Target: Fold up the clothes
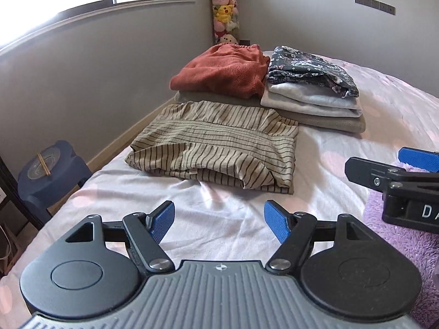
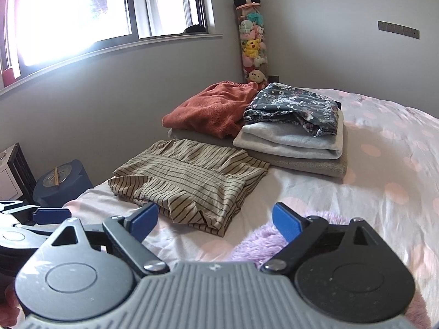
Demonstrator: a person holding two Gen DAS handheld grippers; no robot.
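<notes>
A folded beige striped garment (image 1: 216,145) (image 2: 186,186) lies flat on the pink-dotted bed sheet (image 1: 131,192) (image 2: 370,192). My left gripper (image 1: 219,211) hovers open just short of its near edge, with only sheet between the blue pads. A fluffy lilac garment (image 1: 389,249) (image 2: 263,241) lies at the near right. My right gripper (image 2: 215,213) is open above its left edge and holds nothing; its right pad is over the lilac pile. In the left wrist view the right gripper (image 1: 397,164) shows at the right border.
Behind the striped garment are two folded stacks: a rust fleece (image 1: 222,68) (image 2: 211,107) on a beige layer, and a dark floral piece (image 1: 310,68) (image 2: 293,107) on pale folded clothes (image 1: 310,104). A blue stool (image 1: 49,170) stands left of the bed. A tube of plush toys (image 1: 225,8) fills the corner.
</notes>
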